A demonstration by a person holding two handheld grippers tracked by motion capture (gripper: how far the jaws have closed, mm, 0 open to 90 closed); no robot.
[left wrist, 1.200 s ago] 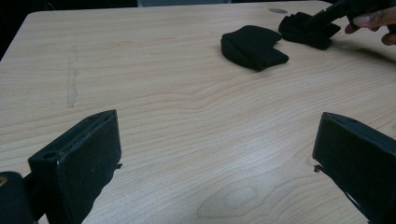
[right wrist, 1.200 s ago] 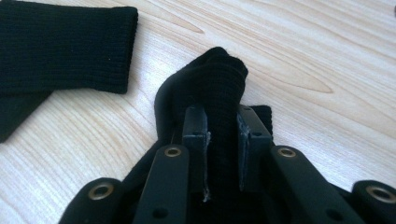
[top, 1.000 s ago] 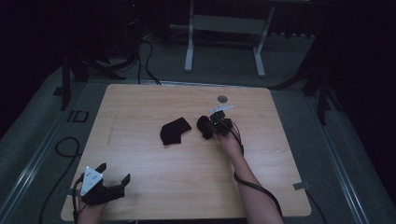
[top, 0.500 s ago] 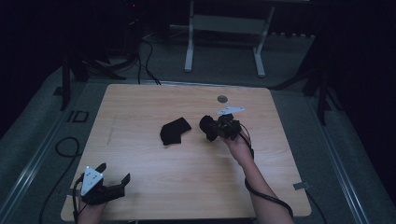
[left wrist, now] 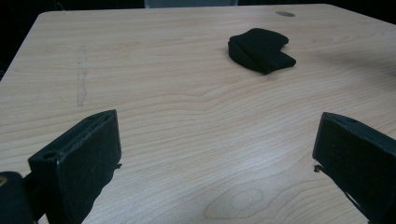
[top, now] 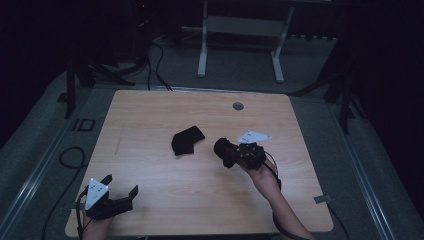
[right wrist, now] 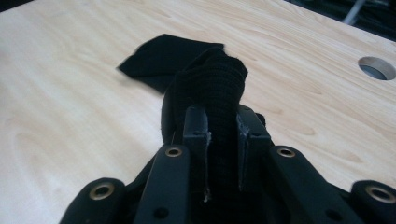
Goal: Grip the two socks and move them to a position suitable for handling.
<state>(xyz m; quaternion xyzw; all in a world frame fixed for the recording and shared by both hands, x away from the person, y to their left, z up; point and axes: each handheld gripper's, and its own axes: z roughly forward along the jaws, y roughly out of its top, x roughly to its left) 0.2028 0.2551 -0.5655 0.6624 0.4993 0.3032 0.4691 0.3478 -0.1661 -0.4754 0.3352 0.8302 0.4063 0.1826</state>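
Held cloth: a black knitted piece (right wrist: 212,88), ribbed and bunched into a thick roll, stood up between the jaws of the right gripper (right wrist: 223,128); in the high view it showed as a dark lump (top: 223,148) at the gripper's left end, above the table's middle right.
Right gripper: its jaws were narrow and pressed on the black knitted piece from both sides; in the high view the right gripper (top: 235,156) sat in the person's right hand (top: 261,175), with its grey plate on top.
Second cloth: a black folded cloth (top: 186,141) lay flat on the table near the middle, well apart from the held piece; the left gripper view showed it as two stacked layers (left wrist: 260,49), and the right gripper view showed it lying flat behind the roll (right wrist: 161,58).
Left gripper: its jaws stood wide with bare wood between them (left wrist: 215,154); it rested at the table's near left corner (top: 119,200).
Change from earlier: a second before, the right gripper and its cloth were close beside the folded cloth; since then they came toward the person and to the right, leaving a clear gap. The grip was as narrow as before. The left gripper kept its place.
Table: light wood (top: 165,107), with a round cable hole (top: 238,106) near the far edge.
In the way: the raised roll hid part of the folded cloth in the right gripper view.
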